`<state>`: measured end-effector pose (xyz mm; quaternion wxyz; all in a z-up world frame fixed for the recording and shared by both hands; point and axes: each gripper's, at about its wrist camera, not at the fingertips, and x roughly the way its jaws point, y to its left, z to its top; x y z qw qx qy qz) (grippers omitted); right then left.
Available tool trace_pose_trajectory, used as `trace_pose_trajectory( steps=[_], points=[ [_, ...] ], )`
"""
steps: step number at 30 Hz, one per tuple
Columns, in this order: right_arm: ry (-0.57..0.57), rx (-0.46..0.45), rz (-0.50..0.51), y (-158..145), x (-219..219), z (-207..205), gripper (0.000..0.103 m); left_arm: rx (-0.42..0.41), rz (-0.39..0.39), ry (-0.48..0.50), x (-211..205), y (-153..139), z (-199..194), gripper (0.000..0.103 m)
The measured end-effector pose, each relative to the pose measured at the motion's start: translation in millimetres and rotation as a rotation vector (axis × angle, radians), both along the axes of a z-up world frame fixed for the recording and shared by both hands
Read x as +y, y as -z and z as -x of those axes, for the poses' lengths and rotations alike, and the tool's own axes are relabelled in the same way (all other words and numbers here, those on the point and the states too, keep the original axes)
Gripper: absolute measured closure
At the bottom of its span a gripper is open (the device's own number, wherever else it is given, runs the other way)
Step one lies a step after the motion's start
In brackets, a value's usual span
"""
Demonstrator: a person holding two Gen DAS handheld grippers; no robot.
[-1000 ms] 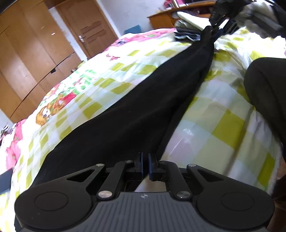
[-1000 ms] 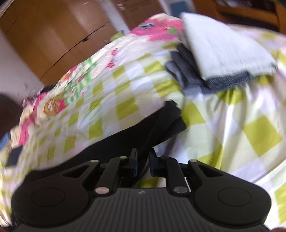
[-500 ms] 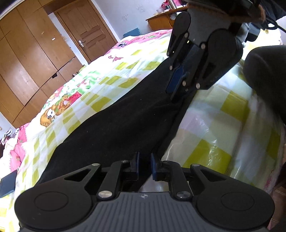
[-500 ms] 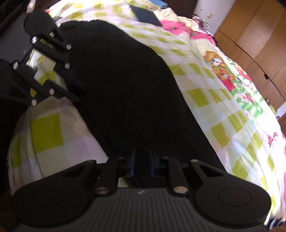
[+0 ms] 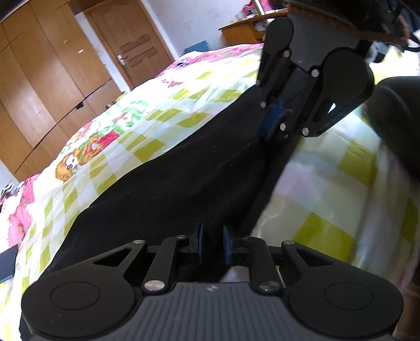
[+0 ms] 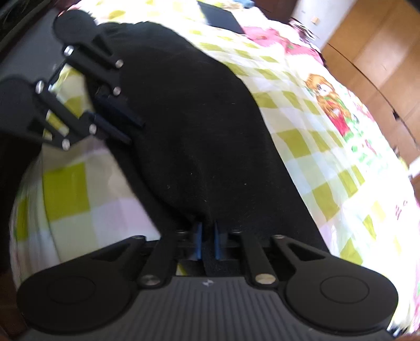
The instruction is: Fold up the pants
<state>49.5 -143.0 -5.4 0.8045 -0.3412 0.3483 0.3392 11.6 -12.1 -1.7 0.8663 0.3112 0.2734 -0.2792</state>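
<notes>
Black pants (image 5: 183, 168) lie stretched along the near edge of a bed with a yellow-green checked sheet (image 5: 328, 183). My left gripper (image 5: 212, 245) is shut on one end of the pants. My right gripper (image 6: 206, 240) is shut on the other end, with black cloth between its blue pads. Each gripper shows in the other's view: the right one (image 5: 278, 123) at the far end of the pants, the left one (image 6: 115, 123) at upper left. The pants (image 6: 194, 126) run between them.
A wooden wardrobe (image 5: 47, 86) and door (image 5: 131, 44) stand beyond the bed. A wooden desk (image 5: 244, 31) stands at the far end. A dark flat object (image 6: 223, 18) lies on the sheet. The person's dark-clad leg (image 5: 393, 110) is at the right.
The right gripper has swung round with its end of the pants and come much closer to the left gripper. The left gripper's jaws have parted slightly, still pinching cloth.
</notes>
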Motion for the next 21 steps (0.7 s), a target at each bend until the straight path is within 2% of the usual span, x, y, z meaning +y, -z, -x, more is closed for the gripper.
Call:
trace_pose_trajectory(
  steps=[4,7,11,16,19,21],
  points=[
    [0.042,0.051,-0.102,-25,-13,5,0.100,0.016,0.044,-0.011,7,-10,3,0.077],
    [0.021,0.071,-0.094,-24,-14,11,0.100,0.030,0.045,-0.004,12,-14,9,0.080],
    [0.021,0.118,-0.065,5,-11,8,0.100,0.076,0.002,0.001,10,3,8,0.082],
    [0.006,0.098,-0.093,-17,-22,18,0.094,0.074,-0.029,0.024,10,-5,14,0.081],
    [0.191,0.125,-0.195,-26,-54,25,0.090,0.057,-0.027,0.042,12,-14,19,0.081],
    [0.418,0.151,-0.303,-27,-94,25,0.090,0.051,0.012,0.051,9,-20,19,0.081]
  ],
)
